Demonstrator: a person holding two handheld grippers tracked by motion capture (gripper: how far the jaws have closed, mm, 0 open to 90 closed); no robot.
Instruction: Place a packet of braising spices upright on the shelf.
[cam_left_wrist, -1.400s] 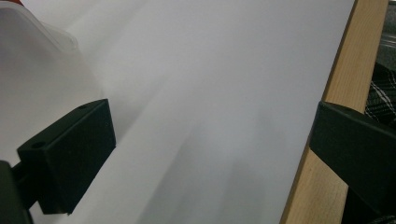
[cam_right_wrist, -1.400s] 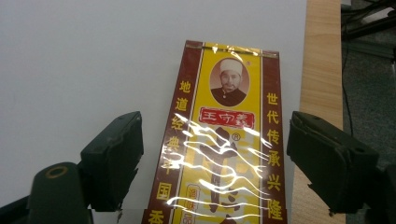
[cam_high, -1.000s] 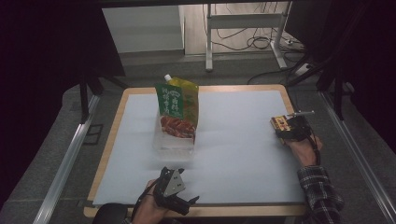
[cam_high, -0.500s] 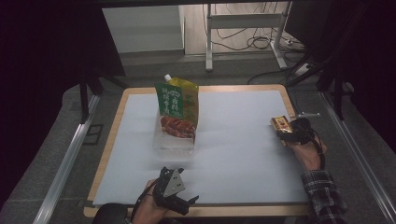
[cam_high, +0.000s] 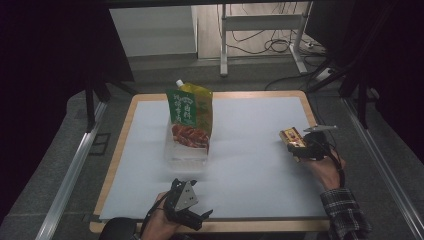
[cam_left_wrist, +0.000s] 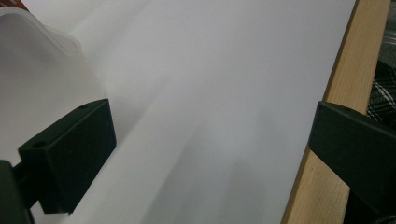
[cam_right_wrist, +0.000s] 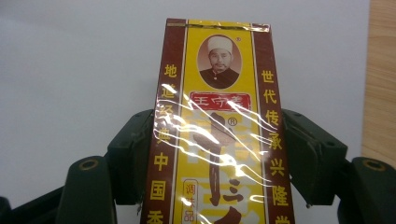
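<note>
A yellow and dark red box (cam_right_wrist: 218, 135), wrapped in shiny film, is clamped between the two black jaws of the right gripper (cam_high: 300, 146), one pad pressed on each long side. In the high view the box (cam_high: 293, 138) is held near the right edge of the white board (cam_high: 250, 175). The left gripper (cam_left_wrist: 210, 154) is kept wide open with nothing between its jaws, low over the front edge of the board, where the wooden rim (cam_left_wrist: 336, 107) is seen. A green pouch (cam_high: 191, 116) is stood in a clear tub (cam_high: 186, 150) toward the back edge, left of the middle, well apart from both grippers.
</note>
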